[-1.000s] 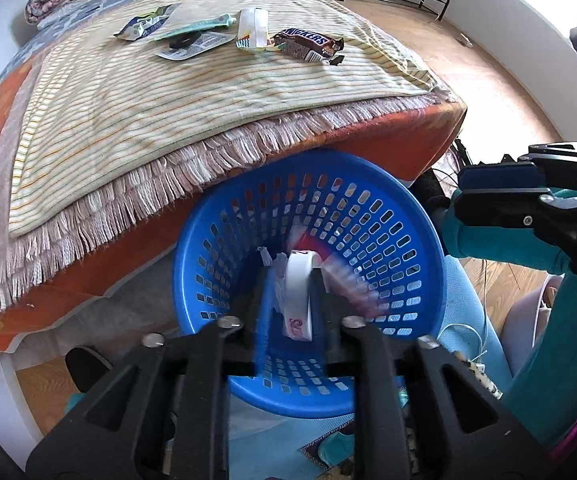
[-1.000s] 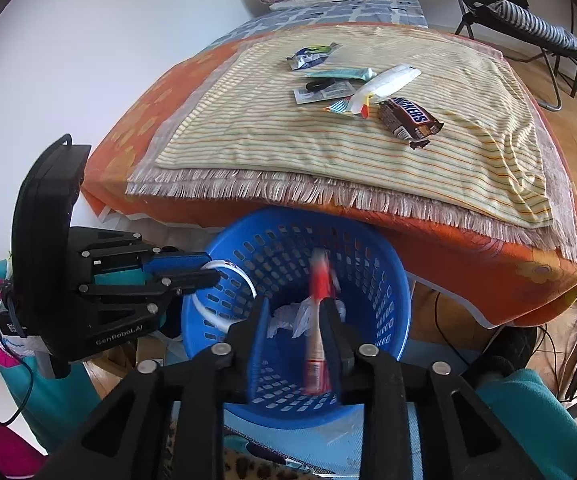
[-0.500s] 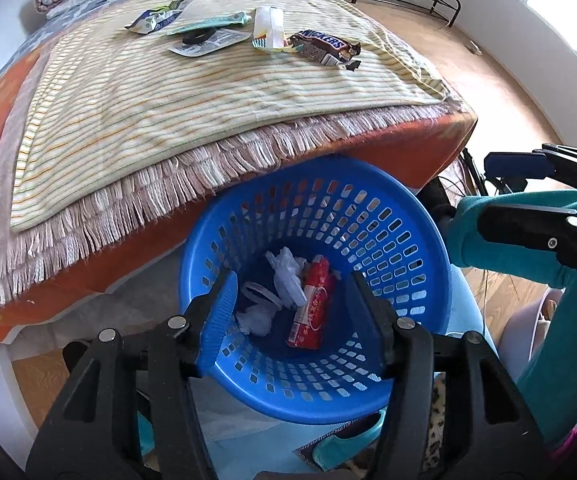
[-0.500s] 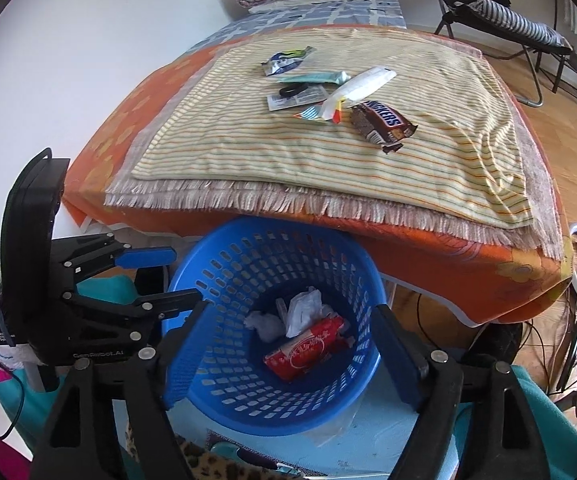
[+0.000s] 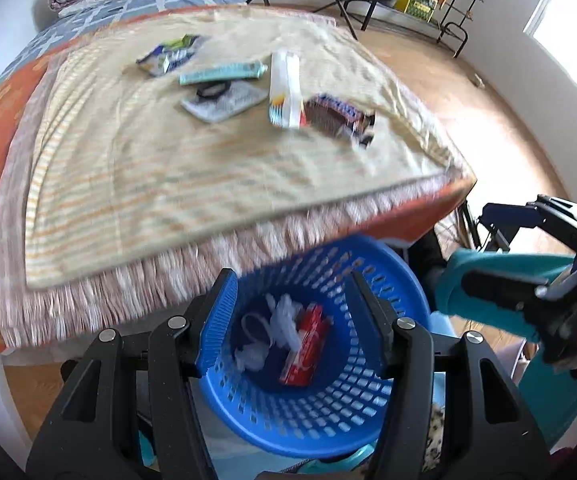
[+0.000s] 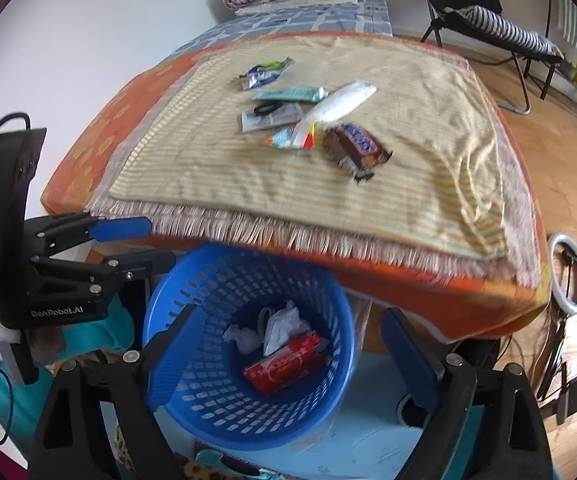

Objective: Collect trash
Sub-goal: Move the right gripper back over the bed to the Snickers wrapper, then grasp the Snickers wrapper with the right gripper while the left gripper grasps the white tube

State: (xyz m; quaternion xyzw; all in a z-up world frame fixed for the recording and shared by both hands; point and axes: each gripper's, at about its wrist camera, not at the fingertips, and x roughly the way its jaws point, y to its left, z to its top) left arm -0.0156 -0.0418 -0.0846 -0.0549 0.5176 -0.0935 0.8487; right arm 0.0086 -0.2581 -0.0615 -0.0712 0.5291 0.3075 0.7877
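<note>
In the left wrist view the left gripper (image 5: pixel 292 312) stands part open with nothing between its jaws, which have just been opening. At its 12 o'clock, below, sits the blue basket (image 5: pixel 372 412), a red packet (image 5: pixel 306 356) and crumpled white plastic (image 5: pixel 284 322) inside. The right gripper (image 6: pixel 288 352) is spread wide and empty, its jaws just opened. Five wrappers, among them a chocolate bar wrapper (image 6: pixel 354 148), lie on the striped cloth (image 6: pixel 428 184) at 12 o'clock.

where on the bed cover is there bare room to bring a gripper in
Free: the wide striped cloth between the fringe and the litter, and right of the chocolate bar wrapper. Crowded: the cluster from that wrapper through the white tube to the blue-green wrapper.
</note>
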